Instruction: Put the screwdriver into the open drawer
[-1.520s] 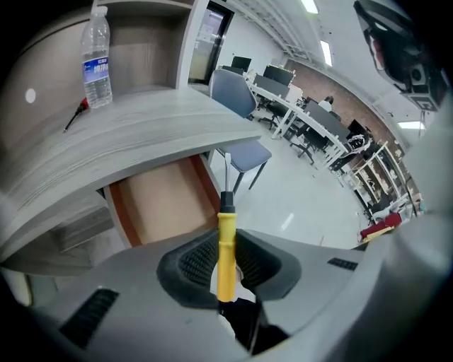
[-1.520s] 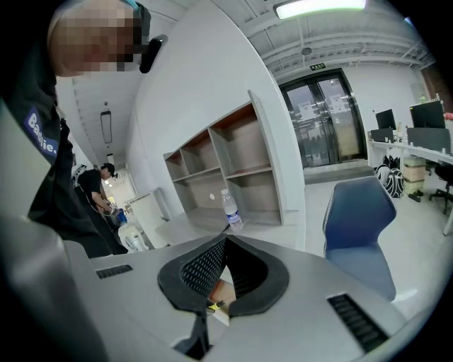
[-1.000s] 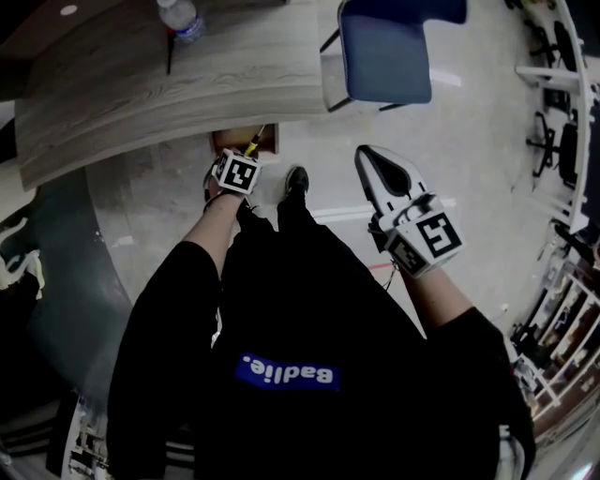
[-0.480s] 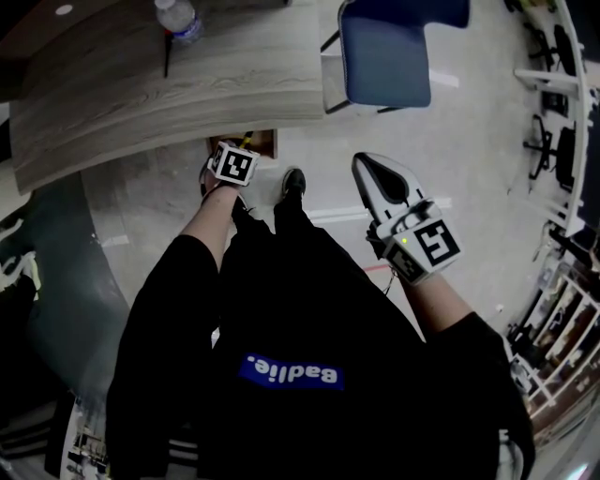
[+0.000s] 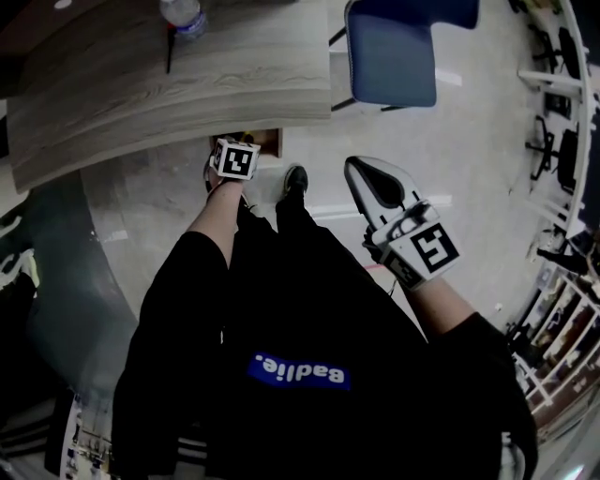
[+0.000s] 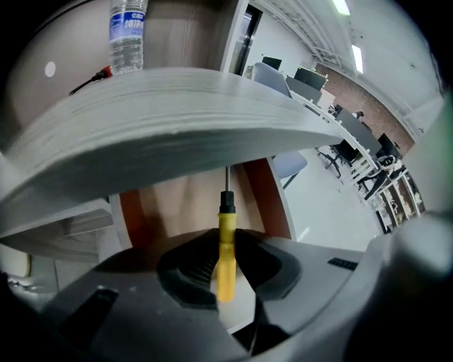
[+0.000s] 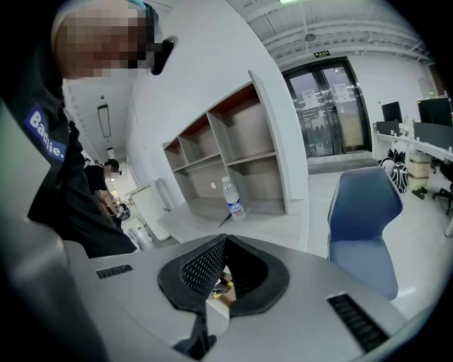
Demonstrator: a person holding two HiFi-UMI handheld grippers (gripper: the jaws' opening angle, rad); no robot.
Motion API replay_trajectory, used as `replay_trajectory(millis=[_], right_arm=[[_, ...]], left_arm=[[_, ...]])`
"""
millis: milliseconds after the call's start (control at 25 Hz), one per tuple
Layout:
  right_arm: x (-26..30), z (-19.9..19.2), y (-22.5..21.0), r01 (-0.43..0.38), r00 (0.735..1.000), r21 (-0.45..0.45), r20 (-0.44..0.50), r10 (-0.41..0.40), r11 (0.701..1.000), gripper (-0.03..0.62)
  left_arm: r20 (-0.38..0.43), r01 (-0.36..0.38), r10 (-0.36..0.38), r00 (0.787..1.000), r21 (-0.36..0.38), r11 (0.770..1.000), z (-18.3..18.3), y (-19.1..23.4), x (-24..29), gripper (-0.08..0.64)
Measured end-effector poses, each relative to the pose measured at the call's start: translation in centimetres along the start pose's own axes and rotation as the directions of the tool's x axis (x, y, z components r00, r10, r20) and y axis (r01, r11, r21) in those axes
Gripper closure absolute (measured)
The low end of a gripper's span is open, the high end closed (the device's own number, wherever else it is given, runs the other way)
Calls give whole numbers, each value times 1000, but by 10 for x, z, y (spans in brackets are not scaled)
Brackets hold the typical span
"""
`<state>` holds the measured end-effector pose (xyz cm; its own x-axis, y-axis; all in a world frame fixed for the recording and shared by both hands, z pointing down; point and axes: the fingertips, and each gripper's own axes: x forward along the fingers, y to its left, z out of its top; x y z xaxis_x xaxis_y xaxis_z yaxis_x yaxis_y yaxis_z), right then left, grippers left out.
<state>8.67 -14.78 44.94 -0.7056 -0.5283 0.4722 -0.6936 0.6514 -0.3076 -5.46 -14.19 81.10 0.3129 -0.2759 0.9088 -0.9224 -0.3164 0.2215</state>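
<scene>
My left gripper (image 6: pixel 225 238) is shut on the yellow handle of the screwdriver (image 6: pixel 225 254). Its black collar and thin metal shaft point ahead, and the shaft passes under the table's edge (image 6: pixel 177 134). Right beyond the tip lies the open drawer (image 6: pixel 187 205), brown-walled with a pale wooden floor. In the head view the left gripper's marker cube (image 5: pixel 235 157) sits over the drawer (image 5: pixel 271 141) and hides the screwdriver. My right gripper (image 5: pixel 360 170) hangs apart at the right, above the floor, shut with nothing in it.
A water bottle (image 5: pixel 180 14) and a dark cable (image 5: pixel 169 52) lie on the wooden table (image 5: pixel 169 94). A blue chair (image 5: pixel 394 47) stands to the right of the table. The person's shoe (image 5: pixel 295 178) is on the floor next to the drawer. Open shelves (image 7: pixel 233 152) stand behind.
The left gripper has carried the screwdriver closer to the table edge and over the drawer; the yellow handle no longer shows in the head view. The right gripper has drifted slightly left.
</scene>
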Motion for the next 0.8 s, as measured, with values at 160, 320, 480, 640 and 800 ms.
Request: replay_trajectory(millis=[160, 320, 480, 640, 800], right_arm=[[-2, -8, 0, 5, 1000, 0, -15, -5, 1000, 563], [-5, -14, -4, 19, 999, 4, -30, -19, 1000, 563], [-5, -16, -3, 20, 999, 1, -37, -20, 1000, 563], [-5, -19, -1, 15, 999, -1, -46, -15, 1000, 563], [-4, -24, 1, 1, 998, 5, -61, -1, 1000, 563]], left_arm=[[35, -14, 16, 999, -63, 998, 2, 10, 4, 486], [59, -8, 17, 998, -158, 987, 3, 15, 9, 486], [69, -35, 54, 996, -254, 967, -3, 24, 11, 486], [93, -58, 92, 991, -321, 945, -2, 30, 14, 486], [101, -65, 108, 989, -353, 933, -1, 30, 20, 486]])
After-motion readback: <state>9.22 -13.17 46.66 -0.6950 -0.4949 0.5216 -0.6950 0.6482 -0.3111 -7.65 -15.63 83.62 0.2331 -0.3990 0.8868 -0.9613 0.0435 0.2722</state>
